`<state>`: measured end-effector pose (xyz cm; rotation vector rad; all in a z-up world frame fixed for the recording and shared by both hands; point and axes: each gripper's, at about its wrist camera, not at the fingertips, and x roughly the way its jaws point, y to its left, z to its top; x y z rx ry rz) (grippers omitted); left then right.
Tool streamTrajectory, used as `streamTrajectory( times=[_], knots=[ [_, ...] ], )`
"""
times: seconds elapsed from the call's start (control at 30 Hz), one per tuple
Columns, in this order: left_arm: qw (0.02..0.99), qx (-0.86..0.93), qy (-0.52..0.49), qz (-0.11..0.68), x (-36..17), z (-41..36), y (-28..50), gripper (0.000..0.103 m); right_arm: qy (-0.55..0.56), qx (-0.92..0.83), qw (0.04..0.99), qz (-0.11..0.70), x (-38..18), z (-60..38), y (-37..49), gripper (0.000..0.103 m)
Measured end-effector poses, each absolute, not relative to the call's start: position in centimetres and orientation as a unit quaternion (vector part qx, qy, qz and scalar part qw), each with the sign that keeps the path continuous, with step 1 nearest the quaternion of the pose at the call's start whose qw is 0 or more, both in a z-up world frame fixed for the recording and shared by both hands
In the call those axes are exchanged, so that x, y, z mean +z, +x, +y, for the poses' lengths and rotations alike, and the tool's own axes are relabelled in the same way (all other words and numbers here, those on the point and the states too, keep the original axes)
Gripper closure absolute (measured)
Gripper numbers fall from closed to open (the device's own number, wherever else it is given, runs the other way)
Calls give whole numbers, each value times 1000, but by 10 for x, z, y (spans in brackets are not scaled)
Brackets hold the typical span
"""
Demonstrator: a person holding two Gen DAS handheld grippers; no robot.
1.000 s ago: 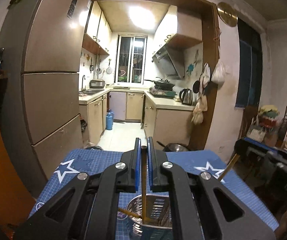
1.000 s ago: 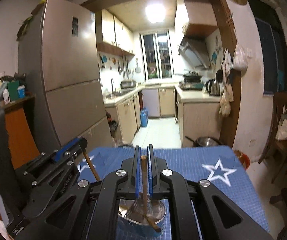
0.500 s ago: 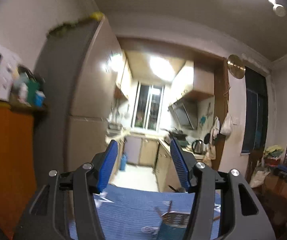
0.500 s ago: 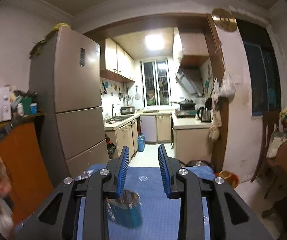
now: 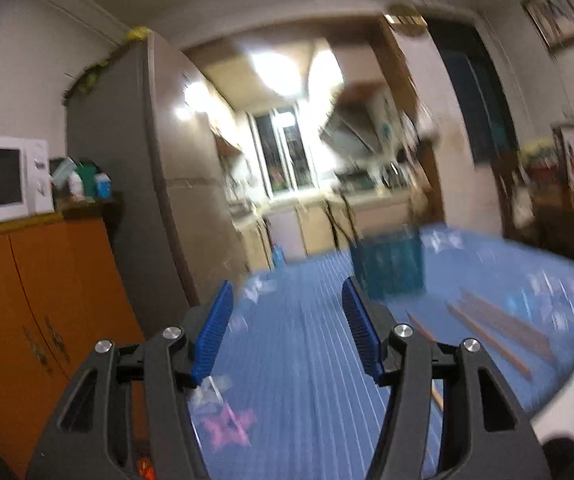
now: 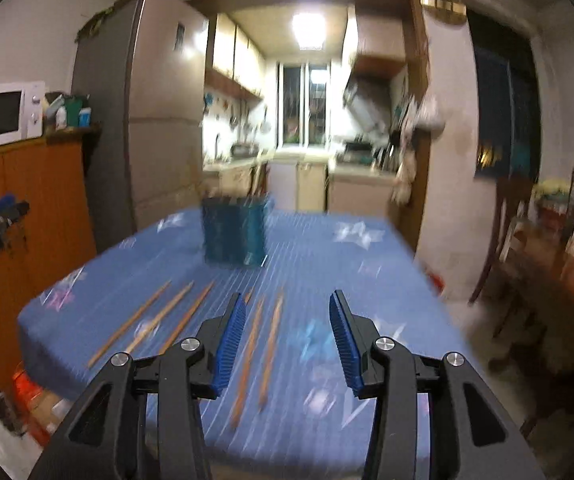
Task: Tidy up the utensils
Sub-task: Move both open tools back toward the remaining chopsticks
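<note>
Right view only: five chopsticks (image 6: 159, 318) lie loose on the blue cloth (image 6: 327, 264), two between your spread pads; holder (image 6: 234, 230) upright beyond.
Left view only: blurred; holder (image 5: 387, 262) ahead-right.
Left gripper (image 5: 287, 328): spread, empty.
Right gripper (image 6: 285, 330): opening, empty.
Versus a second ago: each gripper pinched a chopstick over the holder; both now released, pulled back.

Counted on the blue star-print tablecloth (image 6: 327, 256) were five loose wooden chopsticks (image 6: 185, 318), three at lower left of the right wrist frame and two at lower centre, one utensil holder (image 6: 234, 230) at centre, and, at left, one white microwave (image 6: 1, 114) and one refrigerator (image 6: 147, 112).
</note>
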<state>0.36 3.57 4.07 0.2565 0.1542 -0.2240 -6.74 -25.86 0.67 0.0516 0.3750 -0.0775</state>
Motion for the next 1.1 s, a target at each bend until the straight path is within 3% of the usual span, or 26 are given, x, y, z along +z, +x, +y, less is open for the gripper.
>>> streamTrajectory(
  times=[0.17, 0.33, 0.47, 1.1],
  knots=[
    [967, -148, 147, 146, -24, 28, -18, 50, 16, -24, 972, 233, -46, -224, -71, 68],
    [957, -159, 155, 189, -68, 13, -24, 64, -2, -5, 970, 243, -75, -193, -68, 80],
    [957, -146, 141, 209, -86, 5, -16, 68, -20, -6, 972, 234, -82, -176, -65, 81],
    [959, -137, 114, 219, -103, -19, 0, 68, -28, -40, 969, 244, -101, -162, -37, 82]
  ],
)
